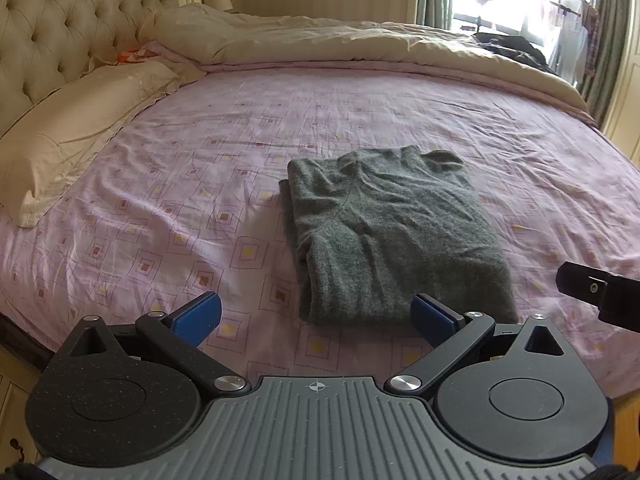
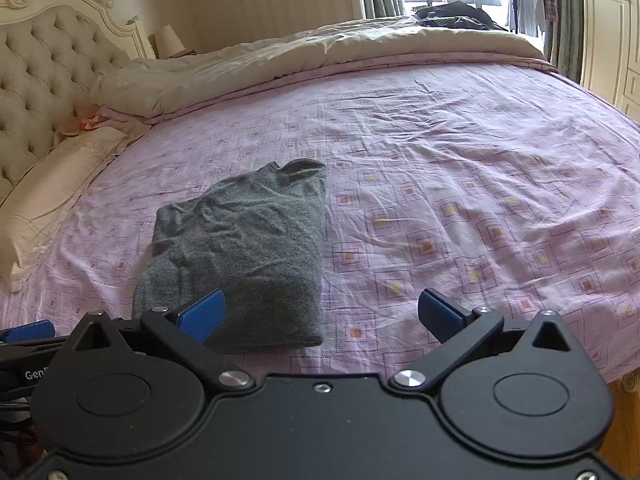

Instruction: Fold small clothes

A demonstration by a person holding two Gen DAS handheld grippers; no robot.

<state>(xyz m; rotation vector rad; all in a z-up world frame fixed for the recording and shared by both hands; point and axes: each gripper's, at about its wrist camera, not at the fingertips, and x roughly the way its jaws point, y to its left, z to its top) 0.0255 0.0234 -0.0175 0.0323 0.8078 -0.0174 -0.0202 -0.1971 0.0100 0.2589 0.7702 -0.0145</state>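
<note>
A grey knit sweater point(image 1: 396, 236) lies folded into a rough rectangle on the pink patterned bed sheet point(image 1: 200, 168), collar at the far end. It also shows in the right wrist view point(image 2: 248, 252). My left gripper point(image 1: 316, 312) is open and empty, held just short of the sweater's near edge. My right gripper point(image 2: 320, 312) is open and empty, held at the sweater's near right corner. The tip of the right gripper shows at the right edge of the left wrist view point(image 1: 600, 292).
A cream pillow point(image 1: 76, 136) lies at the left by the tufted headboard point(image 1: 60, 32). A beige duvet point(image 1: 360, 44) is bunched along the far side, with dark clothes point(image 2: 456, 16) on it. Beyond are a bright window and hanging clothes point(image 1: 568, 32).
</note>
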